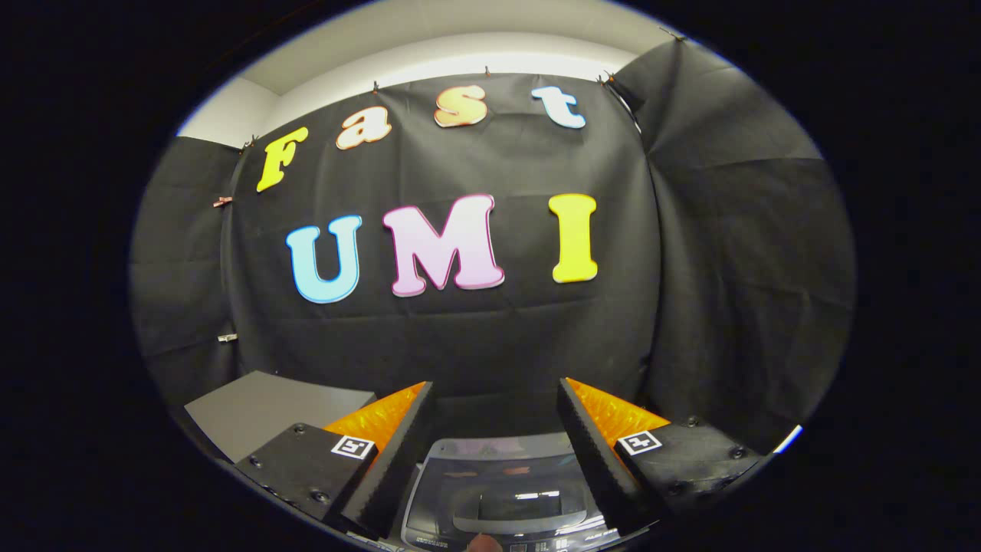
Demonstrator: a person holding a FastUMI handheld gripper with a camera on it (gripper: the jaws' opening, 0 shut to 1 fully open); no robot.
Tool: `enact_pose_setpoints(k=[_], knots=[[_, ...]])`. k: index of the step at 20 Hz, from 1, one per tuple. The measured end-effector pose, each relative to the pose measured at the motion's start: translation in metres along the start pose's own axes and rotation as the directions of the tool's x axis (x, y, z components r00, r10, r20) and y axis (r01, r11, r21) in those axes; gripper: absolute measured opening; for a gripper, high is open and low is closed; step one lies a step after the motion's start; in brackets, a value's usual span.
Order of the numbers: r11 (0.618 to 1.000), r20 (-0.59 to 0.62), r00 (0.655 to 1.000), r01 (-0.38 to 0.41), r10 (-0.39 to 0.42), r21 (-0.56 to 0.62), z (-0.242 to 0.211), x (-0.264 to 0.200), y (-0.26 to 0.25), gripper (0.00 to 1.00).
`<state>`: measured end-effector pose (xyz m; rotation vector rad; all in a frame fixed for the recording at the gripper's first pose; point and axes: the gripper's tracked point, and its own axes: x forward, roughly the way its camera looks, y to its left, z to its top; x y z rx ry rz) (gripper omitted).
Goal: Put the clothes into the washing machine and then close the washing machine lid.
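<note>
While the hand-held gripper [494, 452] hangs empty, fingers apart, the washing machine [502, 498] lid lies closed — fitting either task end.

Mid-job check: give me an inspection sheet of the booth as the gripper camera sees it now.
Surface: grey panel beside the tool, bare.
Job's things: washing machine seen from above between the fingers, glossy lid down; clothes nothing seen.
Clutter: small rounded object at the machine's near edge, cannot tell what.
Grippers: tool open, fingers wide apart, holding nothing.
Cables: nothing seen.
Surroundings: black cloth wall beyond the machine, pale wall above it.
</note>
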<state>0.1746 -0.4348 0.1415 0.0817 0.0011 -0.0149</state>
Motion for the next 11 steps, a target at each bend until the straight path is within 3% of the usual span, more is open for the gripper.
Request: enact_pose_setpoints(k=[5, 11], knots=[[1.0, 0.088, 0.996, 0.01, -0.01, -0.002, 0.037, -0.013, 0.009, 0.99], [0.996, 0.071, 0.997, 0.043, -0.038, -0.073, 0.038, -0.026, 0.012, 0.99]])
